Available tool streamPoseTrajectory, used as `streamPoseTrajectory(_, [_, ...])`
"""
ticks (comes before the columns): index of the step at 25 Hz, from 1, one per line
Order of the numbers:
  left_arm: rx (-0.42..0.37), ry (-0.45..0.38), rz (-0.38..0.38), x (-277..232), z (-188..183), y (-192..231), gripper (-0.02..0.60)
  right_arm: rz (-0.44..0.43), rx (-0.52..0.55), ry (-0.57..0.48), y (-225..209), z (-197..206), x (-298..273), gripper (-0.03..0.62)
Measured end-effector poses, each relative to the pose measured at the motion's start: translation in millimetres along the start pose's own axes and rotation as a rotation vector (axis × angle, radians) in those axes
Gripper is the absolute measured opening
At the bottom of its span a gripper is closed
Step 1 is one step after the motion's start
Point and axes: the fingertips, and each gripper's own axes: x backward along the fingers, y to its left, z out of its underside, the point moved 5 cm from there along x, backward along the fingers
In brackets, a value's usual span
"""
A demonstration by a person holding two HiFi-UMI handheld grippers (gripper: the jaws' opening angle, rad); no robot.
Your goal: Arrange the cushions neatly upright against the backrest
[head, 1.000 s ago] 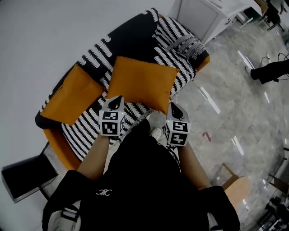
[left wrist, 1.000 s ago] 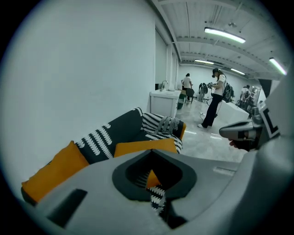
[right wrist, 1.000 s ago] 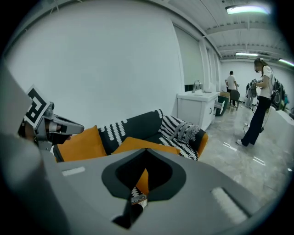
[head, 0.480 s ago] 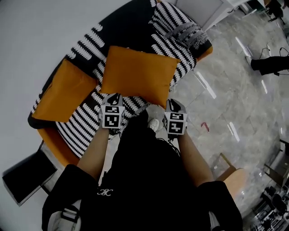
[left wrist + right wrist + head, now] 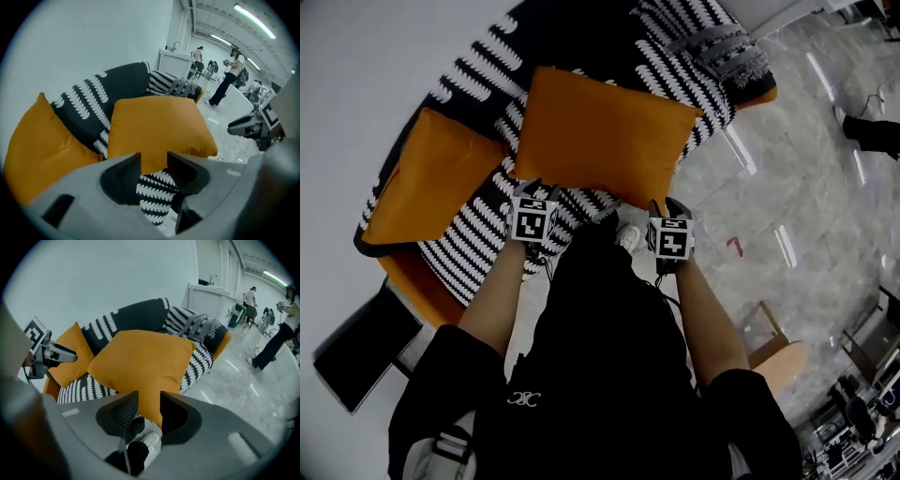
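An orange cushion [image 5: 431,178] leans on the backrest at the left end of the black-and-white sofa [image 5: 478,248]. Just beside it, a second orange cushion [image 5: 600,141] leans against the backrest mid-seat. The left claw [image 5: 153,164] is opening, with that cushion's lower edge between its jaws but not pressed. The right claw [image 5: 149,404] is opening around the lower right corner. Each claw's cube bears square black-and-white markers. Right of the sofa, grey floor [image 5: 787,216] lies open.
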Motion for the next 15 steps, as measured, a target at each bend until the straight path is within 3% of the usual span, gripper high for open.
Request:
streamPoseTrajectory(4, [-0.036, 0.073, 0.02, -32, 20, 12, 0.232, -0.015, -0.008, 0.069, 4, 9, -27, 0.191])
streamPoseTrajectory(6, [-0.06, 0.093, 0.042, -54, 25, 19, 0.289, -0.018, 0.004, 0.091, 7, 6, -44, 0.22])
streamPoseTrajectory(11, [-0.069, 0.183, 0.056, -94, 42, 29, 0.372, -0.003, 0.055, 0.205, 10, 16, -83, 0.319])
streamPoseTrajectory(15, [-0.101, 0.244, 0.029, -123, 51, 34, 0.365, 0.013, 0.118, 0.281, 10, 19, -101, 0.322])
